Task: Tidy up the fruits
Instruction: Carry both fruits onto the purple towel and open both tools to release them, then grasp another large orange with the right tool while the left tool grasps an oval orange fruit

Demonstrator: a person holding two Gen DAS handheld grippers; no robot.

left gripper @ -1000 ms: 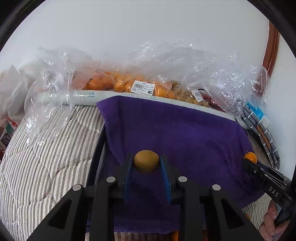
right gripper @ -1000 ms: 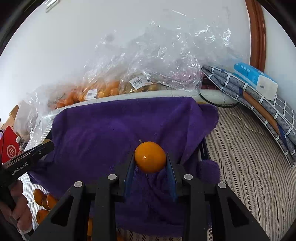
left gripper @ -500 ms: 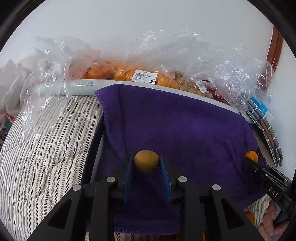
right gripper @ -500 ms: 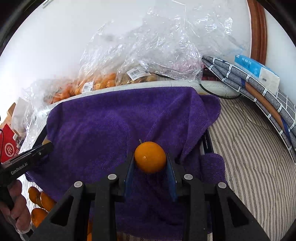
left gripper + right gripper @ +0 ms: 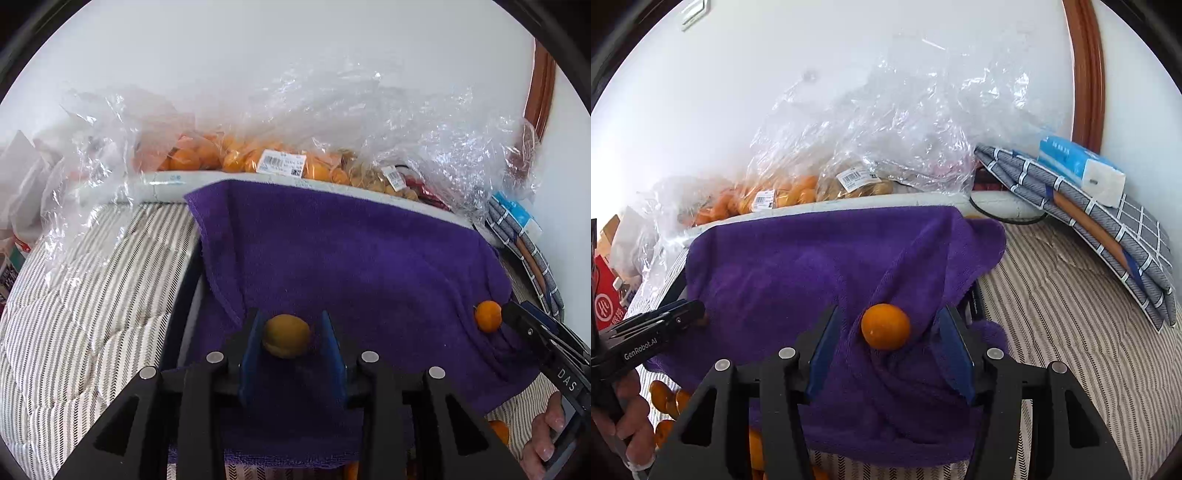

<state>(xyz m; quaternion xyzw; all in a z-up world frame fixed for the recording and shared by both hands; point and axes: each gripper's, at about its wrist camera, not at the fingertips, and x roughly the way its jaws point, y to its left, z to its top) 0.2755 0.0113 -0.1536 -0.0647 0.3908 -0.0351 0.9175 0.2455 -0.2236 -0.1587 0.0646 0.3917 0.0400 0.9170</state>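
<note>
A purple towel (image 5: pixel 351 258) lies spread over a dark frame on the striped bedding. My left gripper (image 5: pixel 290 338) has its jaws a little apart around a dull yellow-orange fruit (image 5: pixel 286 335) that rests on the towel. My right gripper (image 5: pixel 886 332) is open, its blue pads wide of a bright orange fruit (image 5: pixel 885 326) lying on the towel (image 5: pixel 812 277). That orange (image 5: pixel 488 316) and the right gripper's tip also show at the right of the left wrist view. The left gripper's tip (image 5: pixel 676 317) shows at the left of the right wrist view.
Clear plastic bags of oranges (image 5: pixel 236 158) and other fruit (image 5: pixel 864 184) lie along the white wall behind the towel. Several loose oranges (image 5: pixel 665 398) lie at the lower left. A folded checked cloth (image 5: pixel 1100 221) with a tissue pack (image 5: pixel 1078 170) lies at the right.
Both grippers have opened. The right one let its orange onto the towel, and the left one's jaws have parted slightly around its fruit. Both moved forward over the towel.
</note>
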